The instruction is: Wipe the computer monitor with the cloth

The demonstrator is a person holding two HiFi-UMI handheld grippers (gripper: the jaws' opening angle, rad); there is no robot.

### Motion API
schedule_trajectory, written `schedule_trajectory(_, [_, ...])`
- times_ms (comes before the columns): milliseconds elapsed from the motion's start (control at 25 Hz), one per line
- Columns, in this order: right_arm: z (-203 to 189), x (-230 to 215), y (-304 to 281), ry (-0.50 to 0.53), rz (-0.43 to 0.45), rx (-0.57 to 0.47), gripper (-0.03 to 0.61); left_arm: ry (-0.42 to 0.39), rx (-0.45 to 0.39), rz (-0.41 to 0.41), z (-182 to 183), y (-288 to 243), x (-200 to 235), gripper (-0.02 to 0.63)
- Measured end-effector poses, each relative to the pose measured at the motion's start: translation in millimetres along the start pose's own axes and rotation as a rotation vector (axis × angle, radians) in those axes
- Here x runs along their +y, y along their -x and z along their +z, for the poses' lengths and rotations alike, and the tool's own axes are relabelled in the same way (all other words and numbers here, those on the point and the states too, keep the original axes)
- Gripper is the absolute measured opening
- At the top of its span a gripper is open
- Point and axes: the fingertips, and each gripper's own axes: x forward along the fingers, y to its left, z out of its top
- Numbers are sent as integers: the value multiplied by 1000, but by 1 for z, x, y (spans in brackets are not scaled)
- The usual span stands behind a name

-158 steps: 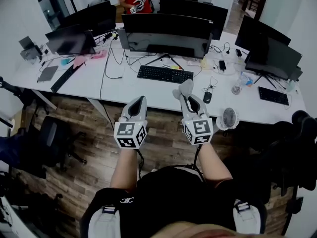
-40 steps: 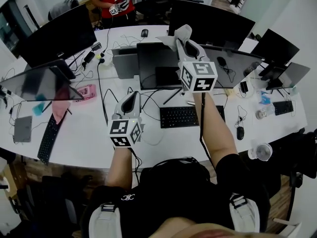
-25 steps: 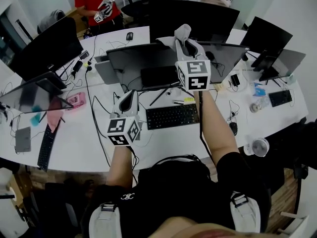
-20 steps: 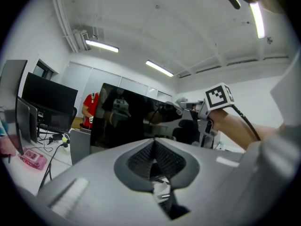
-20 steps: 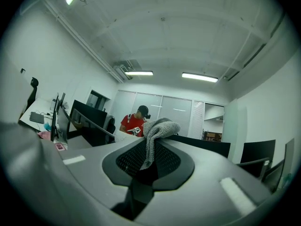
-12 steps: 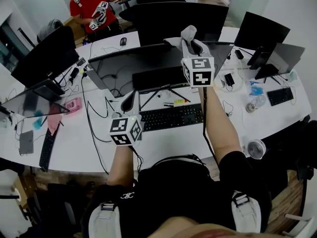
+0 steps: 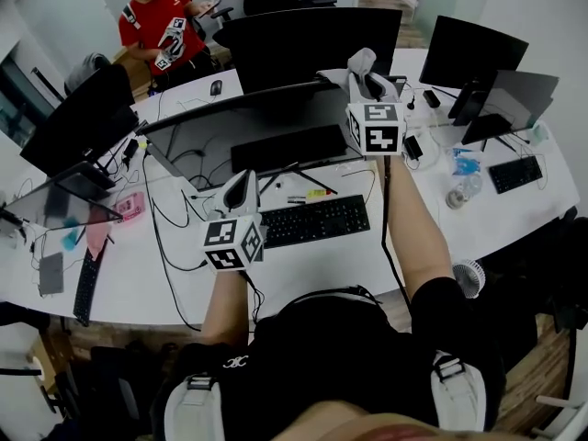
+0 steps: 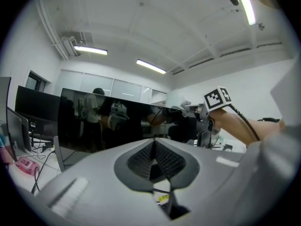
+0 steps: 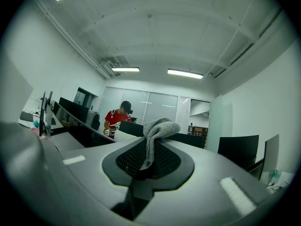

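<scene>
Head view: right gripper [image 7: 368, 79] outstretched, fingers clamped on cloth [image 7: 356, 62] at monitor [image 7: 241, 123] top; left gripper [image 7: 243, 187] fingers together

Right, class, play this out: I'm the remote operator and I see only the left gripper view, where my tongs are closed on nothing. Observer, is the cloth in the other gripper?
Observer: Yes. In the right gripper view, the right gripper has its tongs shut on the grey cloth, which flops over their tips.
Operator: What stands behind the screen I'm facing?
Observer: In the head view, a second dark monitor stands just behind the curved monitor.
Operator: And what lies under my own gripper?
Observer: The left gripper hangs over the white desk, beside the left end of the black keyboard.
</scene>
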Motion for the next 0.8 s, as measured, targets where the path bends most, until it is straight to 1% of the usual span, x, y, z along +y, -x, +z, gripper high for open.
schedule_trajectory(120, [-5,-22,4,-4,-10,4,32,-3,-4,4,-1,-5,-13,51])
schedule_trajectory(280, [-11,-47,8,65,-40,6,32,-5,-7,12,-2,-13,-30,51])
schedule_trajectory(560, [-19,-87,15,60,-34,-5,32,12,-25,40,-9,-19,-54,51])
schedule_trajectory(800, [-24,-116,18,99,-70,8,32,16,2,61,-20,-18,-60,51])
